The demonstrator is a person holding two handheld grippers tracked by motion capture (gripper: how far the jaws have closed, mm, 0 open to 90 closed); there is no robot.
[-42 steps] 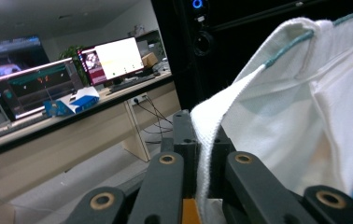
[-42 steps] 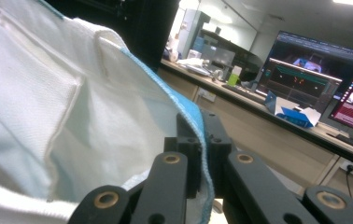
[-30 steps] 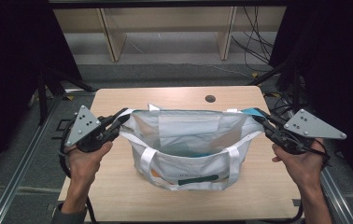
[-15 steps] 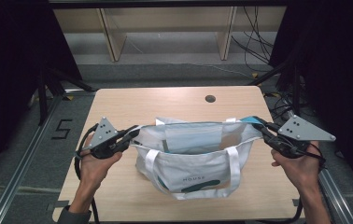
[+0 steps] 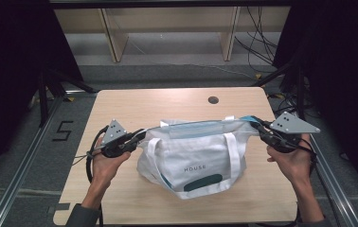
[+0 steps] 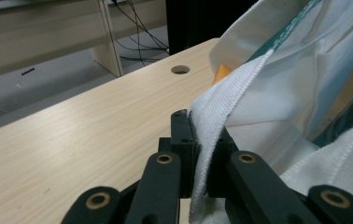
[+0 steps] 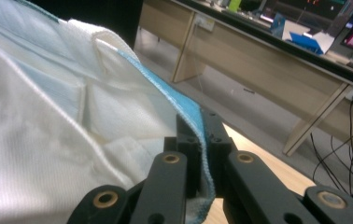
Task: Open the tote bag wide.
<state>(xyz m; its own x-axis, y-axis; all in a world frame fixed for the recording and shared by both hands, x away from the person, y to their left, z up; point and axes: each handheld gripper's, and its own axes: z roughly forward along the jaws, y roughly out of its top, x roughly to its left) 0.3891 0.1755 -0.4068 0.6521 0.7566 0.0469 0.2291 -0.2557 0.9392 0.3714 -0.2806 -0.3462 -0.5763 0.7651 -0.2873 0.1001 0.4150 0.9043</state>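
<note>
A white cloth tote bag (image 5: 193, 158) with teal trim, two white handles and the word HOUSE lies on the wooden table (image 5: 134, 101), its top edge stretched flat between my two grippers. My left gripper (image 5: 140, 135) is shut on the bag's left rim, and in the left gripper view the white woven edge (image 6: 214, 123) sits pinched between the jaws of my left gripper (image 6: 201, 128). My right gripper (image 5: 255, 124) is shut on the bag's right rim. In the right gripper view the blue edge (image 7: 191, 109) runs between the jaws of my right gripper (image 7: 201, 128).
A round cable hole (image 5: 213, 100) sits in the table near its far edge. Wooden shelving legs (image 5: 113, 40) and loose cables (image 5: 257, 45) are on the floor beyond. A metal rail (image 5: 23, 156) runs along the left side.
Both grippers have come down and the bag's mouth, open a second ago, is pulled flat and shut. The bag now rests lower on the table, its front face showing.
</note>
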